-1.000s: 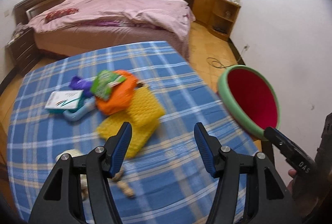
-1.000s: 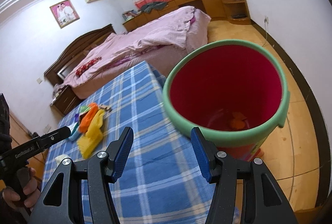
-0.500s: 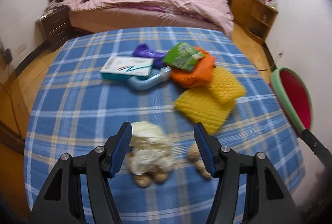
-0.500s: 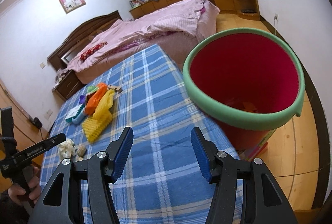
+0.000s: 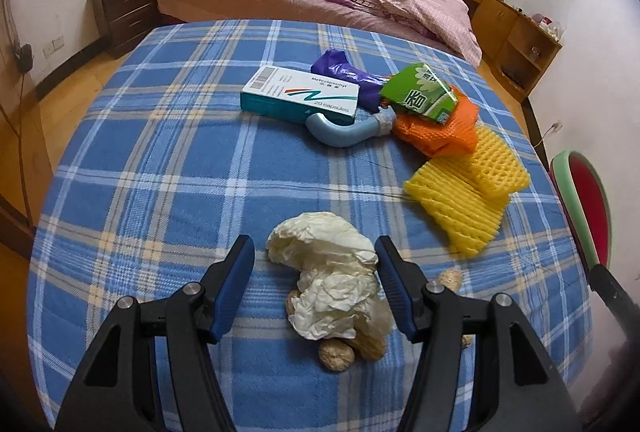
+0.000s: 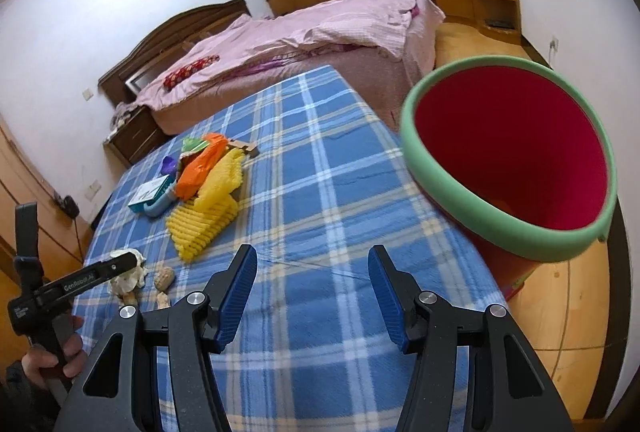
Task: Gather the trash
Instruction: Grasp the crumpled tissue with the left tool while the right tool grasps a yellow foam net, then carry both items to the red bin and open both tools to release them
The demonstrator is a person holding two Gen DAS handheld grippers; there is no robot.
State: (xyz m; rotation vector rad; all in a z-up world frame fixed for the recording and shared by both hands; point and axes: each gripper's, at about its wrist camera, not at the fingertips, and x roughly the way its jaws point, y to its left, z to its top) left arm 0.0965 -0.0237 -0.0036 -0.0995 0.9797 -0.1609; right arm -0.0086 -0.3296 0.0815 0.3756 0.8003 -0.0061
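Left gripper [image 5: 314, 268]: jaws apart, around the crumpled tissue [image 5: 332, 280], not squeezing it.
Trash pile [image 5: 384, 108]: far on the blue checked cloth [image 5: 160, 160].
Right gripper [image 6: 312, 272]: jaws apart, nothing between.
Red bin [image 6: 512, 160]: right, beside the table edge.

Bin [image 5: 580, 208] cut off at right edge

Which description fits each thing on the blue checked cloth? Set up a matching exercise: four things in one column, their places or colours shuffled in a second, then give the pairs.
Things:
1. crumpled tissue
2. medicine box
3. foam netting
4. bucket

Descriptions:
A. yellow, next to the orange netting
B. red inside, green rim, beside the table
C. between the open fingers of the left tool
D. white and teal, resting on the blue tube

Pairs: 1-C, 2-D, 3-A, 4-B
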